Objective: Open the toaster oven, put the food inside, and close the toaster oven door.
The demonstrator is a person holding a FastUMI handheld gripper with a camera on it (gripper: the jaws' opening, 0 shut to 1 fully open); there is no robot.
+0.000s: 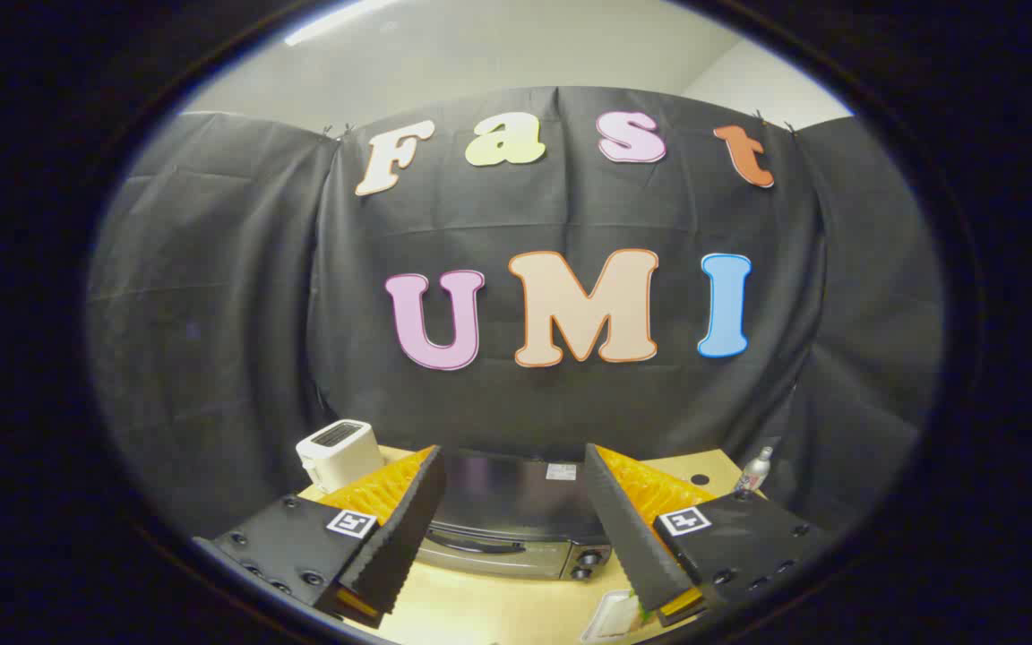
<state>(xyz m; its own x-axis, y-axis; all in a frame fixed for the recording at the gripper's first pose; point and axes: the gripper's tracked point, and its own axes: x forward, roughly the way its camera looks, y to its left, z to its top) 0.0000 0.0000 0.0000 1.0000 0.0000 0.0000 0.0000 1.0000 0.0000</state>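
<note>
Gripper (516,528) held high and back from the table, fingers spread wide with nothing between them, released. Looks like a starting stance: open and aimed so the oven (516,520) sits framed in the gap, ready for a reach to the door.

Oven on the table (498,609), just ahead of the fingers, door shut, handle (476,542) running across the front and facing the gripper, knobs (588,563) at the front's right end. Faces this way likely so the door drops toward the reach. Task not yet begun, by the look of it.

Tray (613,618), white, on the table just beside the right finger, with something green at its edge, probably the food, kept near the door for a short carry.

Toaster (339,454), white, beyond the left finger, beside the oven. Bottle (754,472) at the far right corner, well apart from the work.
</note>
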